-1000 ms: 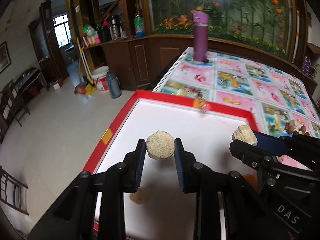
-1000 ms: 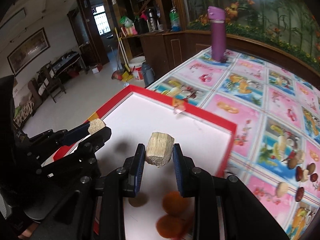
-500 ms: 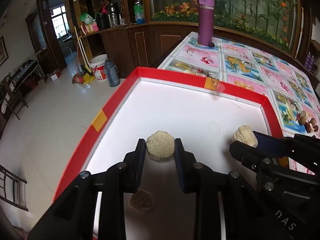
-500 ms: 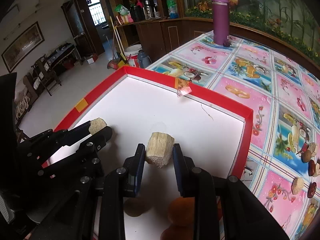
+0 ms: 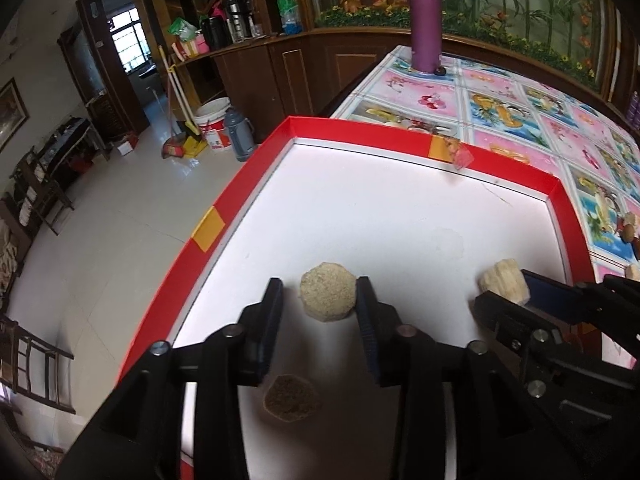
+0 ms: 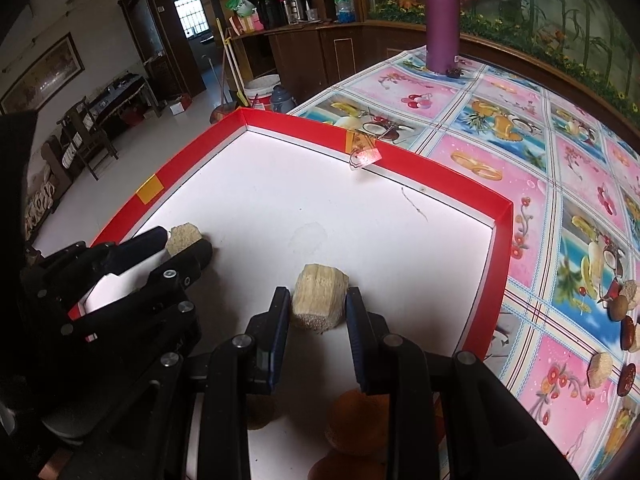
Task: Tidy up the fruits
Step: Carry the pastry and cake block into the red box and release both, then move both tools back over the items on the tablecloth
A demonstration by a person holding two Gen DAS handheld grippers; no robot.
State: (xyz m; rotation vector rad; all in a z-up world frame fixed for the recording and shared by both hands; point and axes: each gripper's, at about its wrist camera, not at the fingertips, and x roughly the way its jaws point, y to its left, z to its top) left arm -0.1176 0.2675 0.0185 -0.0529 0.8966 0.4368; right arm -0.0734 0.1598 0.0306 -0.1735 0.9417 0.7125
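Red-walled tray (image 5: pixel 224 200) with a white floor sits on the worktop (image 6: pixel 520 128), which has a fruit-print cloth. Left gripper (image 5: pixel 320 312) jaws opening: a round tan fruit piece (image 5: pixel 328 298) sits between them, gap visible on the left pad side, right pad at or near its edge; can't tell if the piece rests on the tray floor. A second tan piece (image 5: pixel 292 398) lies on the floor just below the left gripper, in shadow. Right gripper (image 6: pixel 318 312) is nearly closed, clamped on a ridged tan chunk (image 6: pixel 319 300), both pads touching it, over the tray floor near the right wall. From the left wrist view the same chunk (image 5: pixel 504 286) shows at the right gripper's tip. Orange fruits (image 6: pixel 356 420) lie in the tray just below the right gripper, partly hidden by its fingers. More pieces, tan and dark brown (image 6: pixel 624 320), are scattered on the cloth right of the tray, outside it. Purple flask (image 6: pixel 442 16) stands upright at the far end of the worktop, well apart from the tray. Small crumpled clear wrapper (image 6: pixel 362 152) rests on the tray's far wall beside a yellow tape patch (image 5: pixel 438 147).
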